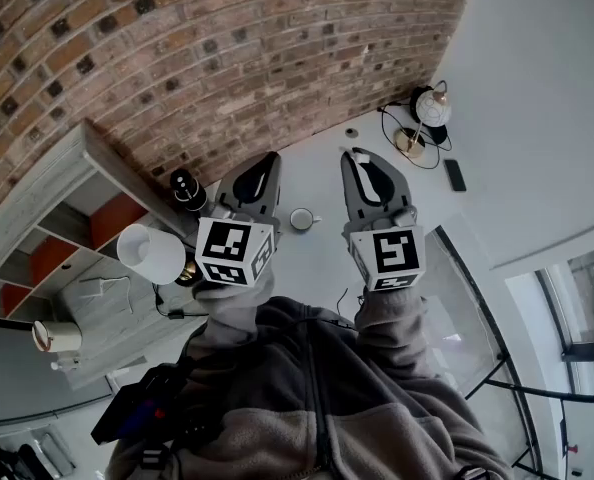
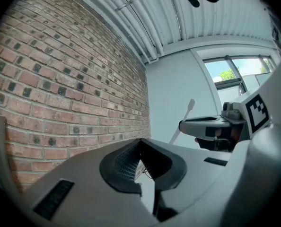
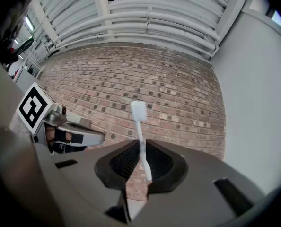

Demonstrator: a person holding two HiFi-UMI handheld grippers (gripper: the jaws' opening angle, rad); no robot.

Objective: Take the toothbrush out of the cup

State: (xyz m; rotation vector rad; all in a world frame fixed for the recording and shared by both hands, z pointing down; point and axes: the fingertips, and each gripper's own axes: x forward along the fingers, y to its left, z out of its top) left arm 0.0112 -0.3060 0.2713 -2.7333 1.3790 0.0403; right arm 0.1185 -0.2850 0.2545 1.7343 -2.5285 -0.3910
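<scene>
Toothbrush [image 3: 140,131] stands pinched in the right gripper [image 3: 140,167], held high above the table [image 1: 322,163]. Beside it, the left gripper [image 2: 143,167] is closed and empty. Far below, the cup [image 1: 302,219] stands brushless, so the removal looks done.

White toothbrush [image 3: 140,136], white cup [image 1: 302,219] — red-brown brick wall [image 1: 177,68] — black-and-white square markers on the cubes [image 1: 235,251].

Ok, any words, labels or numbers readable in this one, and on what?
No readable words or numbers in any view.
Left cube: black-and-white square markers only, no lettering.
Right cube: the same, square markers only.
Toothbrush: plain white, no print visible.
</scene>
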